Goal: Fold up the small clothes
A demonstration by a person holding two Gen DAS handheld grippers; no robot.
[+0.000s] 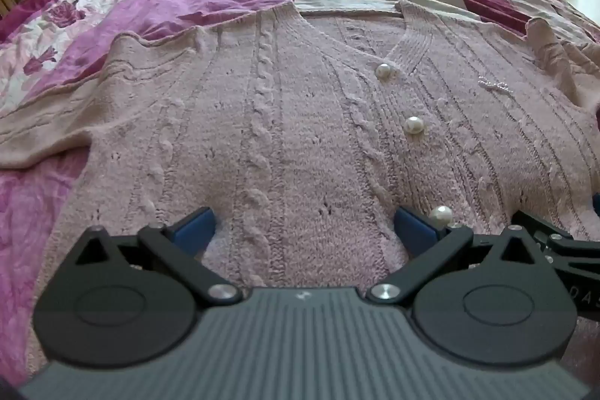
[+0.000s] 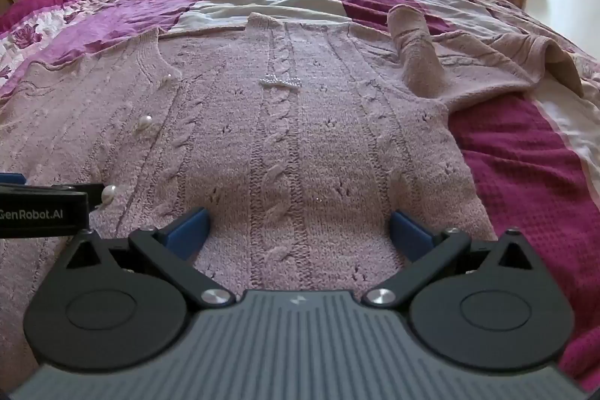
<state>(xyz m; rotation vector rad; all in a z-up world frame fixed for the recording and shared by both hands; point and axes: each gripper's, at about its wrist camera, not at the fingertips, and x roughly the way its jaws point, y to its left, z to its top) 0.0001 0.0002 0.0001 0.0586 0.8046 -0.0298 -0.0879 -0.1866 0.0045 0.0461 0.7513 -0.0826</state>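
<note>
left gripper — reads "GenRobot.AI"

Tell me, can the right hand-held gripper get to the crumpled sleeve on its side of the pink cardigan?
Probably yes. The right hand-held gripper is open over the cardigan, and the crumpled sleeve lies farther ahead to its right, with only flat knit between them.

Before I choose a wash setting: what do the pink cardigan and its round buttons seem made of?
Cardigan: a soft knit, wool or acrylic yarn by the look; cable ribs, small eyelets and a fuzzy matte surface show. Buttons: glossy pearl-like domes with bright highlights, probably plastic imitation pearl; the pictures cannot settle that.
</note>
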